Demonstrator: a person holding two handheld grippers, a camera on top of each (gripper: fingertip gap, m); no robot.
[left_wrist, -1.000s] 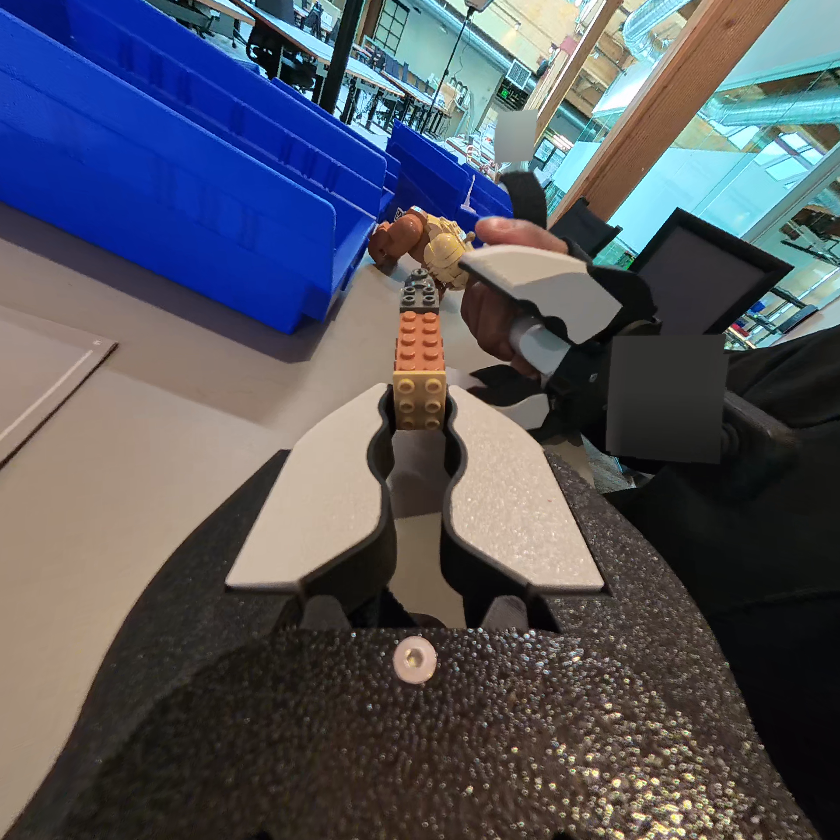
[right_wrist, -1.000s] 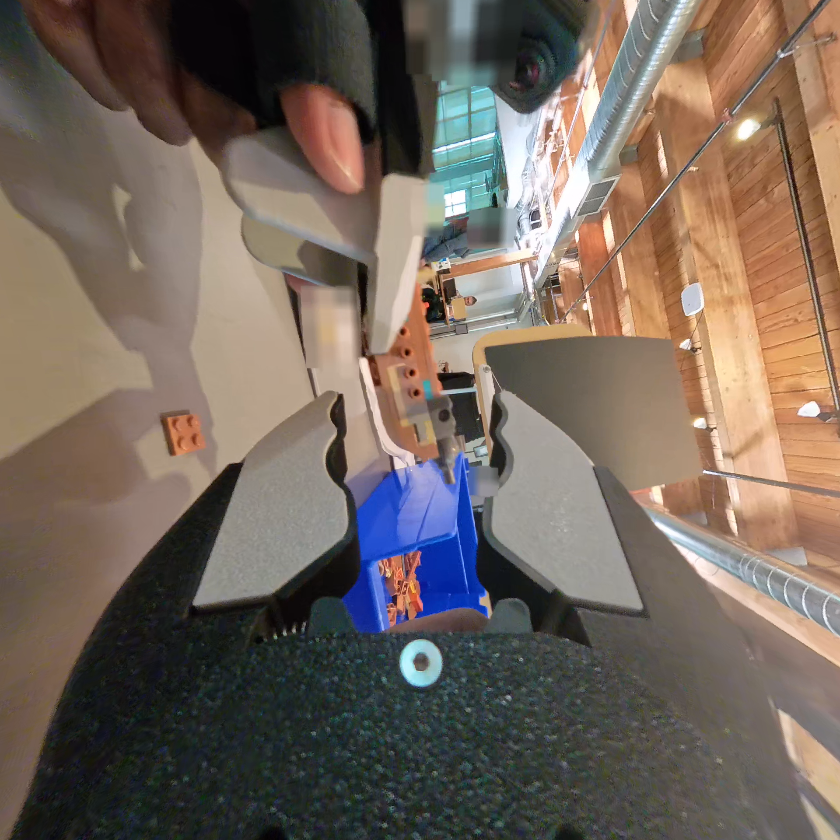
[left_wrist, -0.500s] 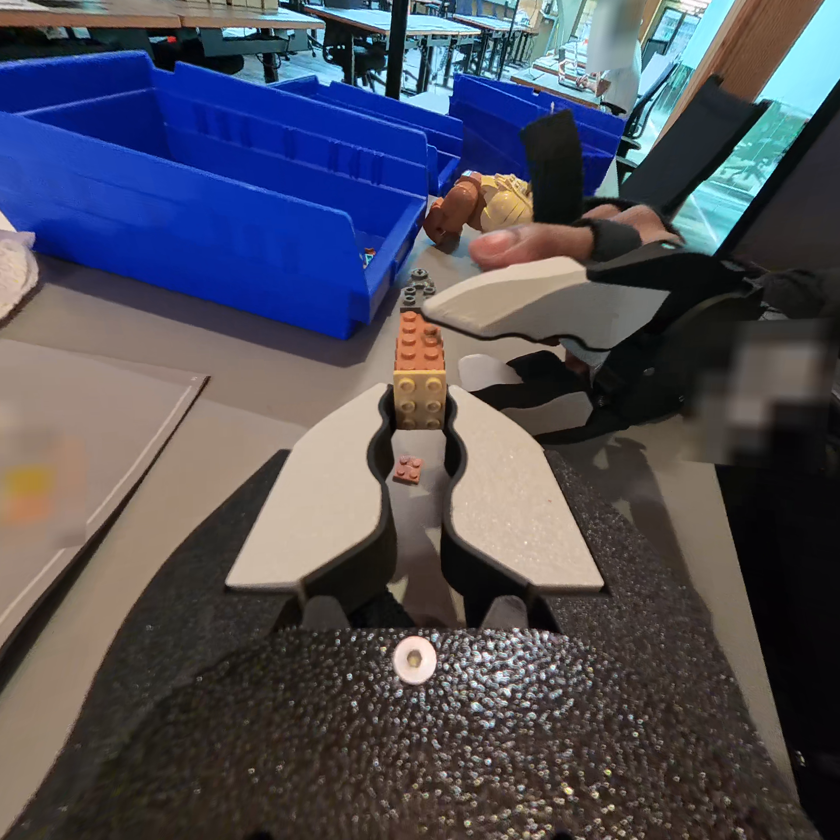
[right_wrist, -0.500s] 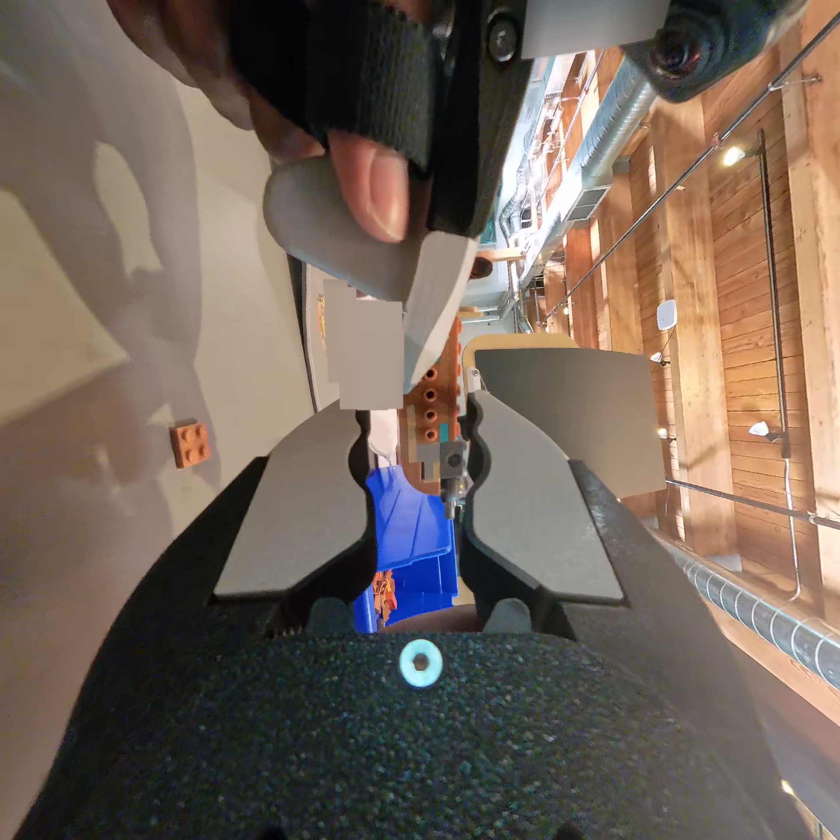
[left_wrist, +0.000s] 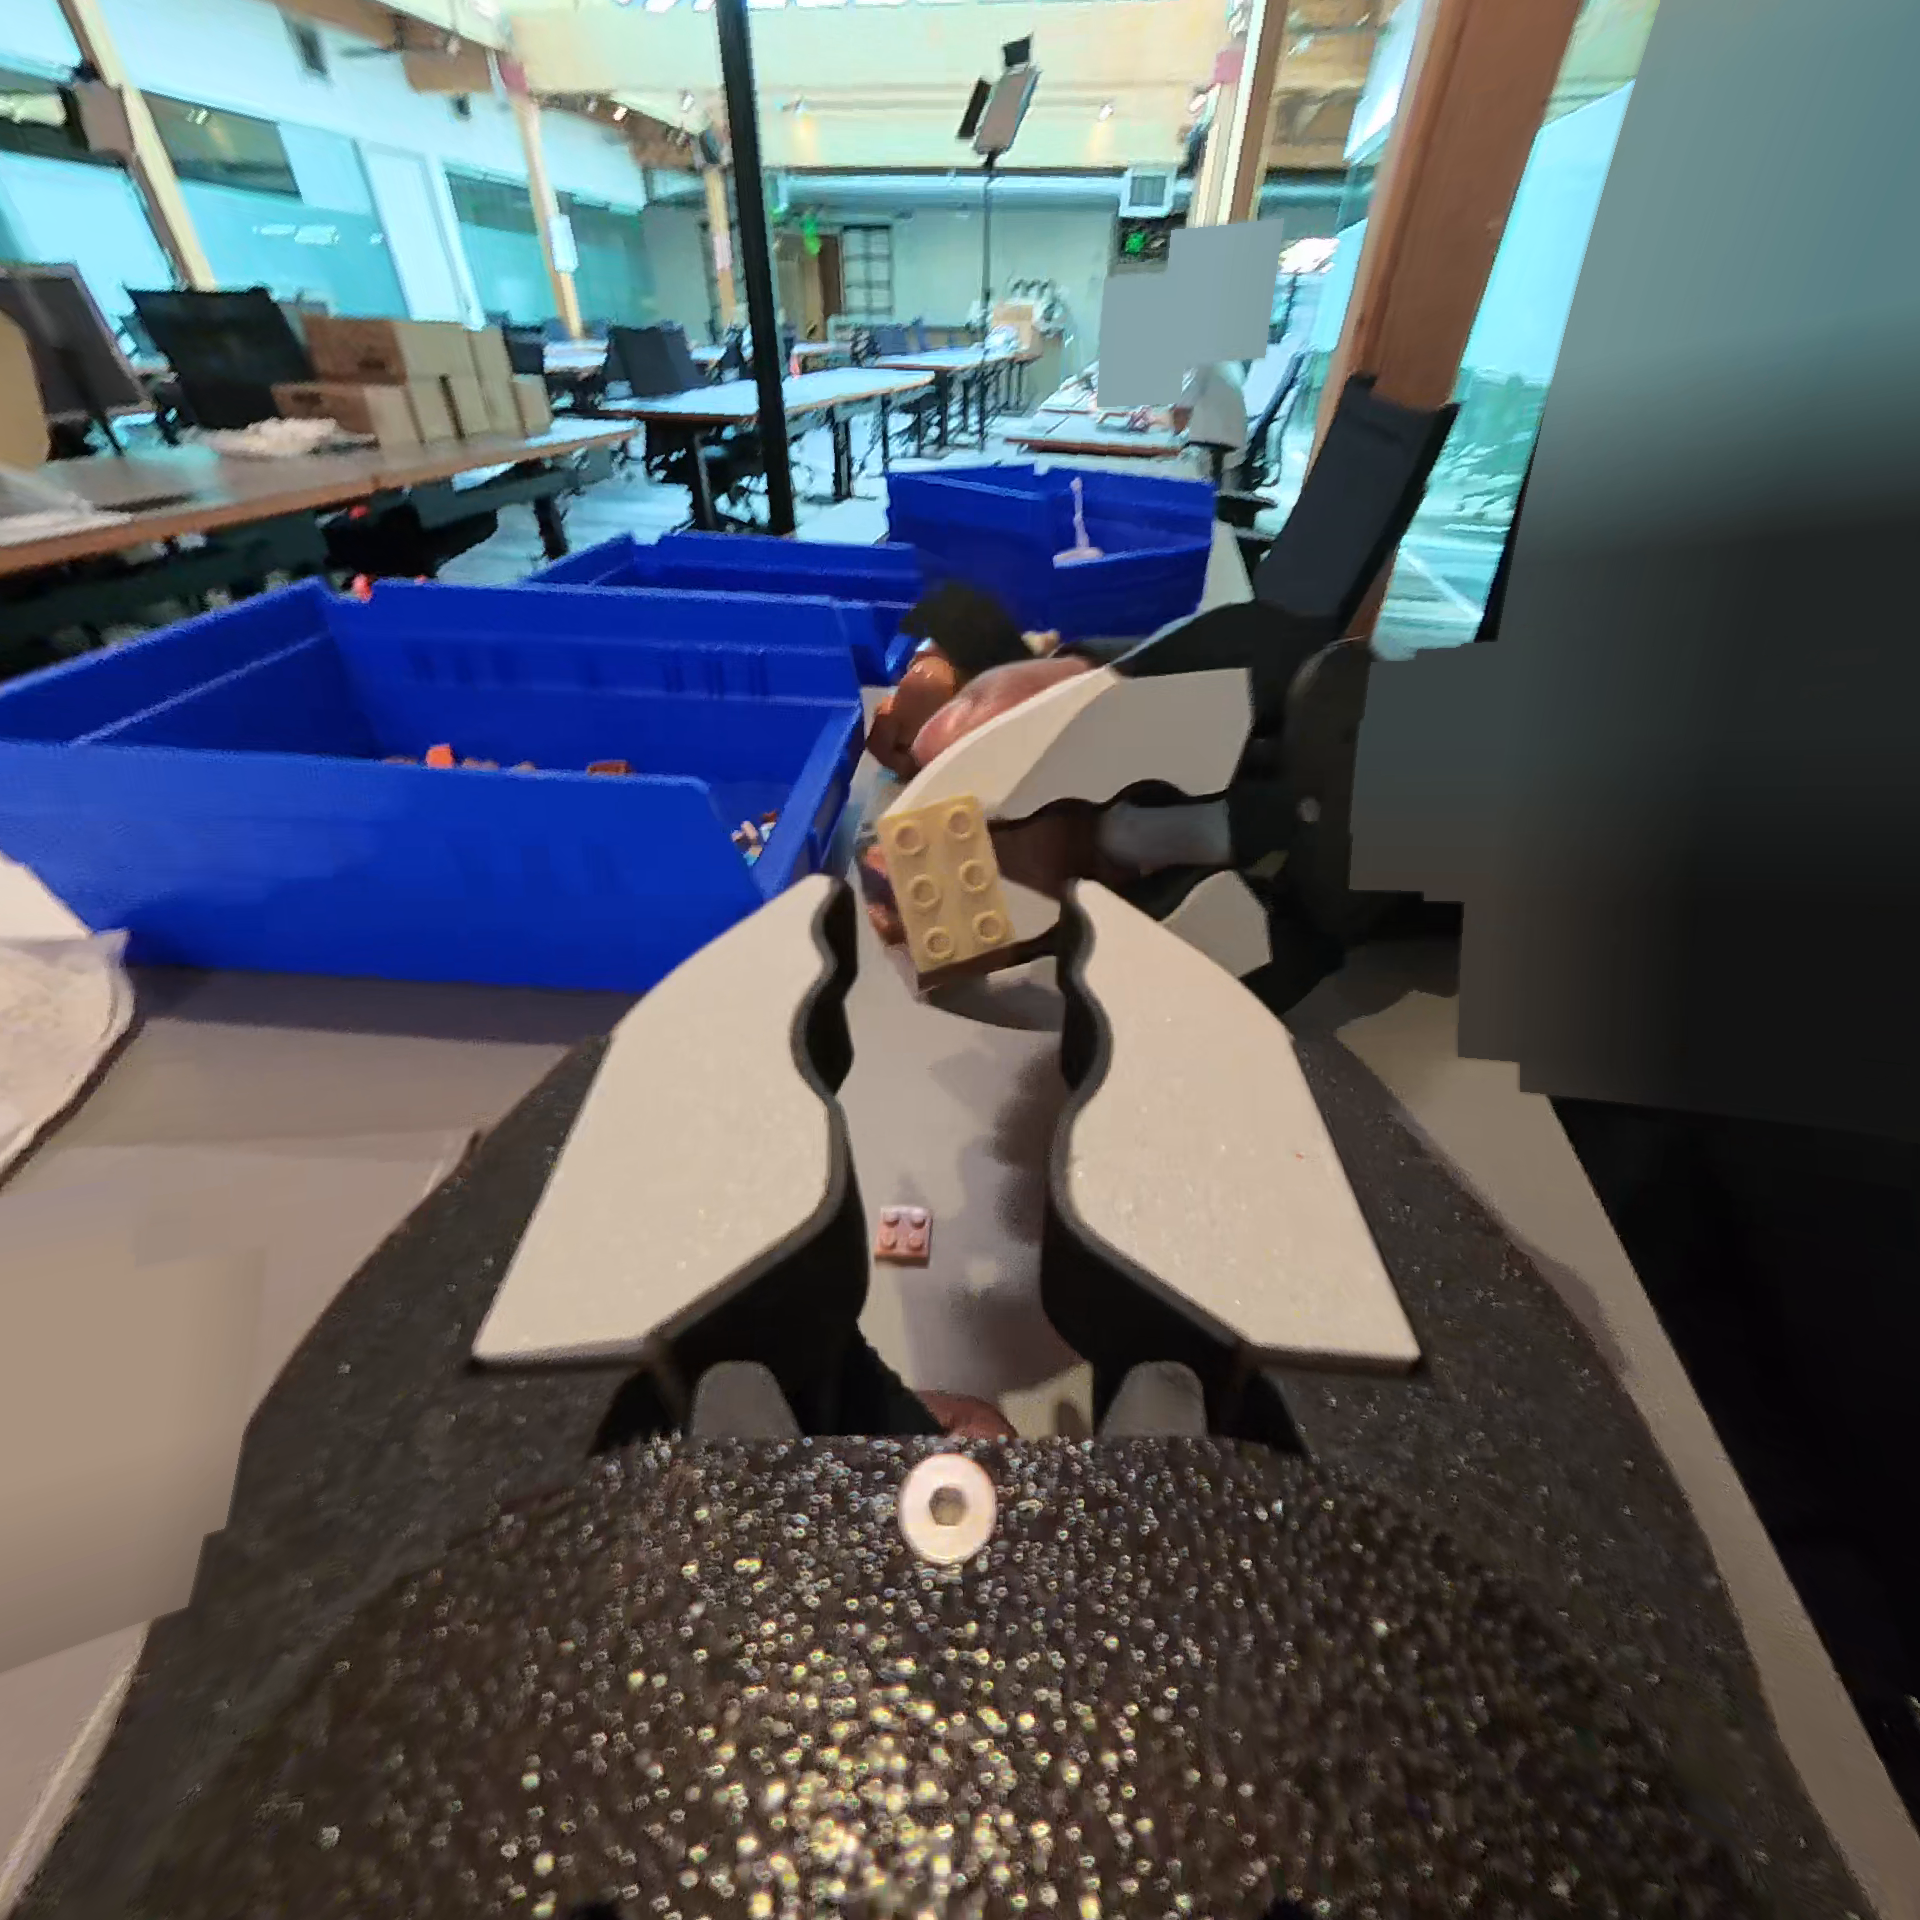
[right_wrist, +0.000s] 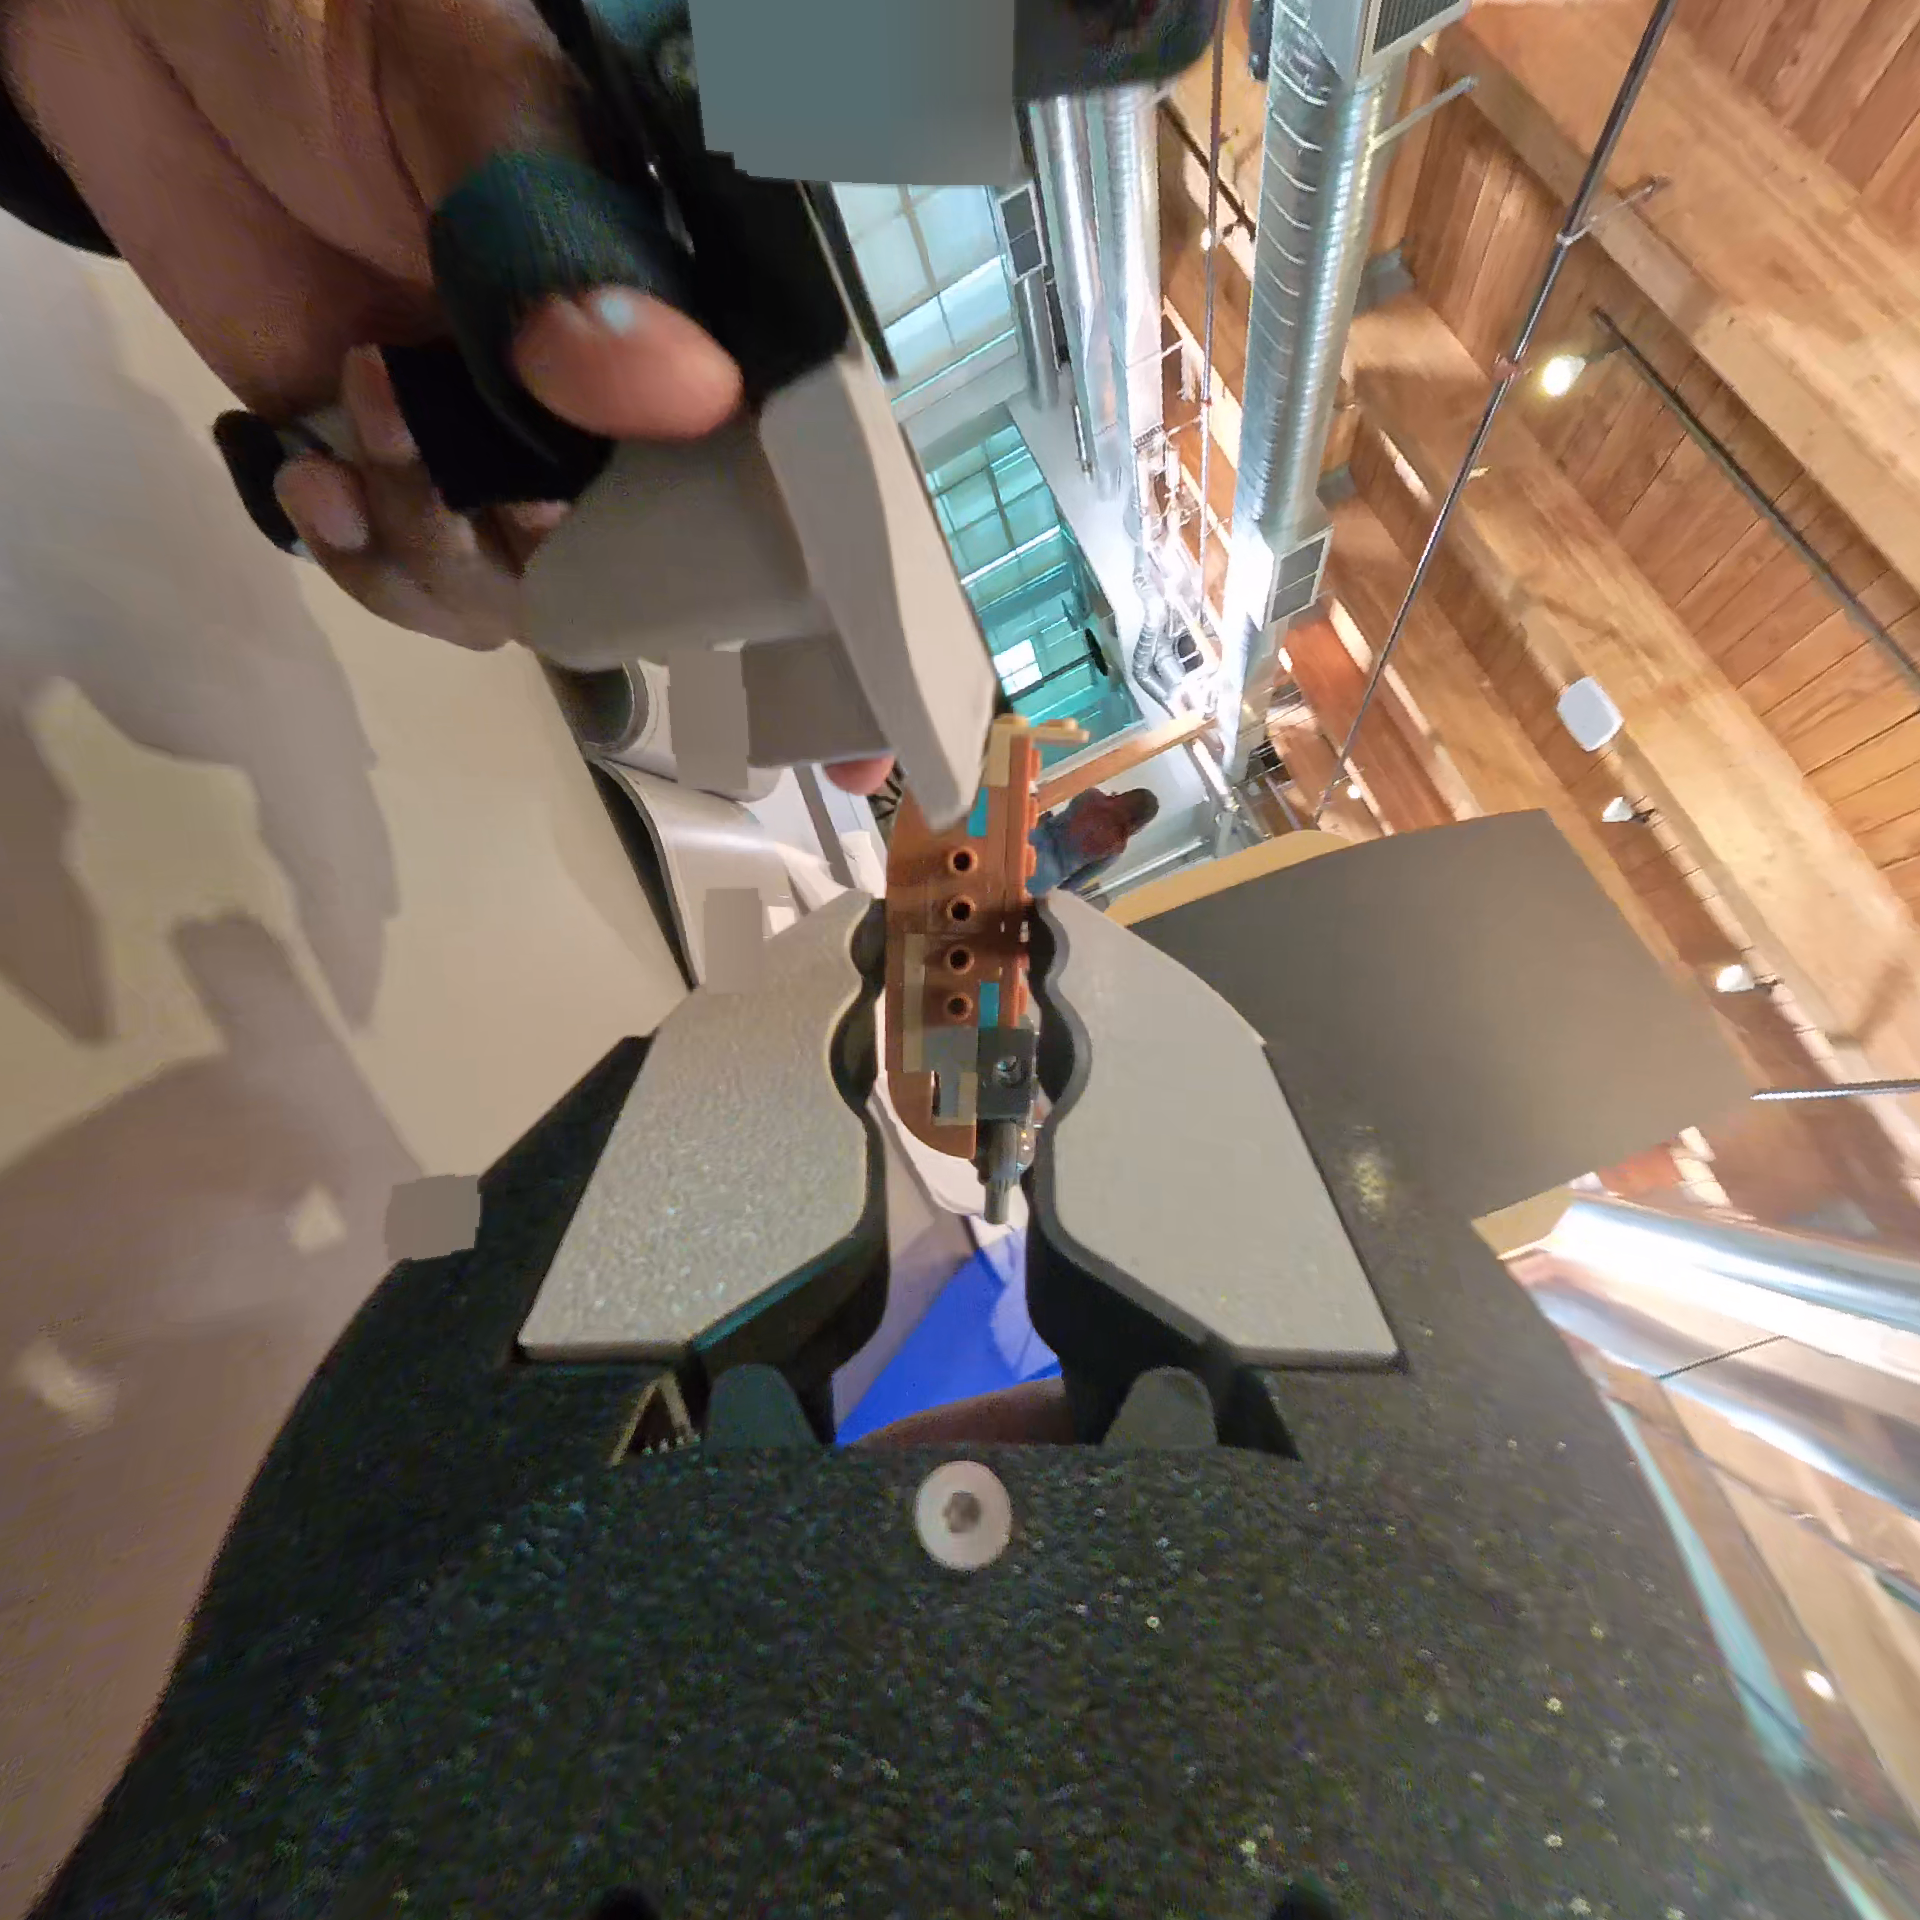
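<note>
1. Our left gripper (left_wrist: 951, 935) has its fingers apart with nothing between the pads; it hangs over the grey table (left_wrist: 312, 1091).
2. Just past its tips, tilted in the air, is a brick model (left_wrist: 945, 883), its tan studded end facing us.
3. Our right gripper (right_wrist: 956, 945) is clamped on that brick model (right_wrist: 961, 956): in the right wrist view both pads press on the brown body with its row of round holes, and a grey part sticks out at the near end between the fingers.
4. In the left wrist view the right gripper (left_wrist: 1081, 758) comes in from the right, and its upper finger lies on the model's far end.
5. In the right wrist view one left finger (right_wrist: 883, 623) lies right at the model's far end; we cannot tell if they touch.
6. A small brown plate (left_wrist: 904, 1234) lies on the table below the left fingers.
7. Blue bins (left_wrist: 416, 831) stand on the left, one holding loose bricks.
</note>
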